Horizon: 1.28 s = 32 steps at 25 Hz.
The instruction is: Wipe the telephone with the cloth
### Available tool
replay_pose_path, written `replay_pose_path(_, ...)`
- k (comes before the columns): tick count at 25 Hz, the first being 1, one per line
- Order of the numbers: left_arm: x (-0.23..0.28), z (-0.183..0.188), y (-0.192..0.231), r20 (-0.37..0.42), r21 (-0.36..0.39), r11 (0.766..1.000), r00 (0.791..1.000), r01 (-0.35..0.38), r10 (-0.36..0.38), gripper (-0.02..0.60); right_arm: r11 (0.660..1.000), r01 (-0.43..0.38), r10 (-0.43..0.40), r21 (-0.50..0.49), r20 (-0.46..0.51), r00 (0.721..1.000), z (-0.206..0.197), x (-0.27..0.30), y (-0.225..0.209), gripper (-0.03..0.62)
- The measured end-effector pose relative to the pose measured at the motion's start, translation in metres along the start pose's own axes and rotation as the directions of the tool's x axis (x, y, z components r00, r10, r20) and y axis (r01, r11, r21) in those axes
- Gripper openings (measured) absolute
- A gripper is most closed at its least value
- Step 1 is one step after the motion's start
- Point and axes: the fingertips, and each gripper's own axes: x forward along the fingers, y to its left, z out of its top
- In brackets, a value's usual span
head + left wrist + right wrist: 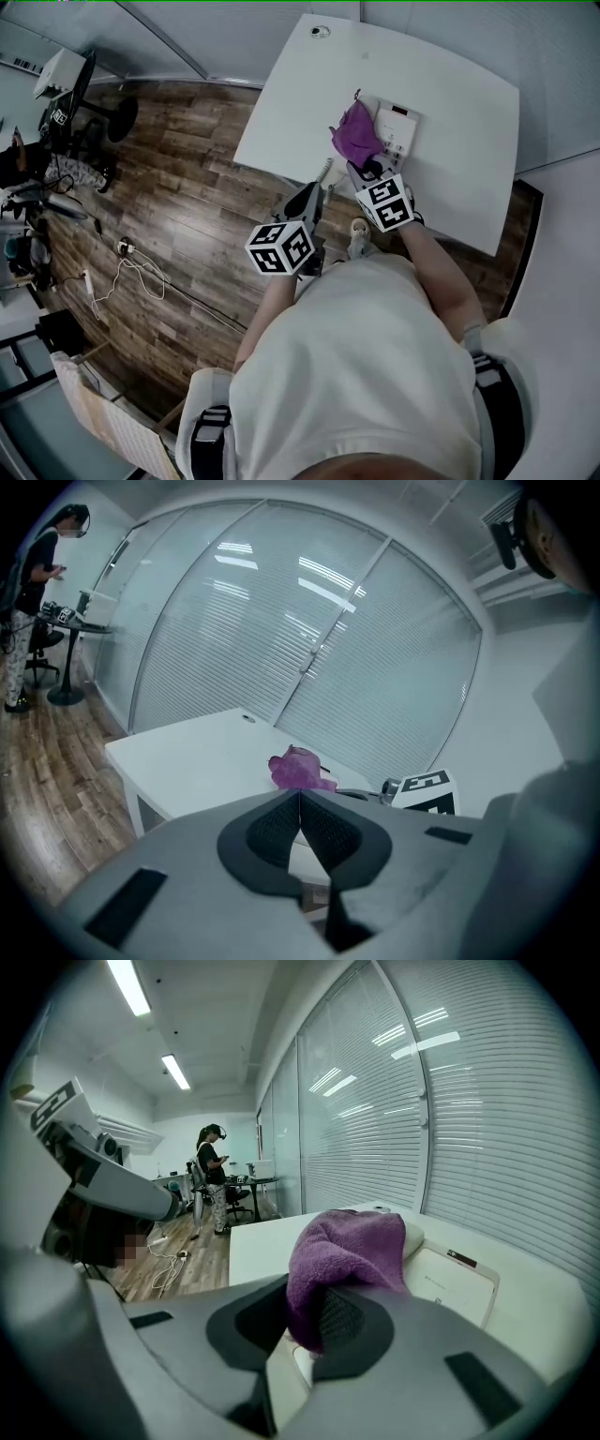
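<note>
- The right claw (302, 1321) is pinched on the purple cloth (352, 1246) and holds it at the left side of the white telephone (455, 1283) on the table (459, 84).
- The left claw (300, 808) is closed tight with nothing in it, near the table's edge.
- The wiping step is on. Next, I think, the cloth must rub across the telephone's top.

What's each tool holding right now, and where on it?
Right tool pinches the purple cloth by one bunched end. Left tool is shut, holding nothing.
</note>
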Motion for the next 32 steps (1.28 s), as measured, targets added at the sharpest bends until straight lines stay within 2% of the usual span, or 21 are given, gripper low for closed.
replay_pose_path(5, -0.008, -0.004, 0.001, 0.001, -0.004, 1.000, 1.000, -0.001, 0.001, 0.021, 1.000, -0.021, 0.021, -0.014, -0.022, 1.000, -0.010, -0.002, 0.016, 0.063)
replay_pose_path(21, -0.028, -0.019, 0.004, 0.003, -0.026, 1.000, 1.000, -0.004, 0.004, 0.021, 0.995, -0.085, 0.090, 0.048, -0.124, 0.988, -0.047, -0.001, 0.050, 0.063)
replay_pose_path(27, -0.030, -0.022, 0.007, 0.004, -0.030, 1.000, 1.000, -0.010, 0.010, 0.021, 0.995, -0.094, 0.098, 0.040, -0.100, 0.990, -0.042, -0.008, 0.057, 0.063)
replay_pose_path(32, -0.023, -0.021, 0.005, -0.001, -0.019, 1.000, 1.000, 0.000, 0.000, 0.021, 0.996, -0.091, 0.091, 0.010, -0.026, 0.996, -0.023, -0.026, 0.059, 0.063)
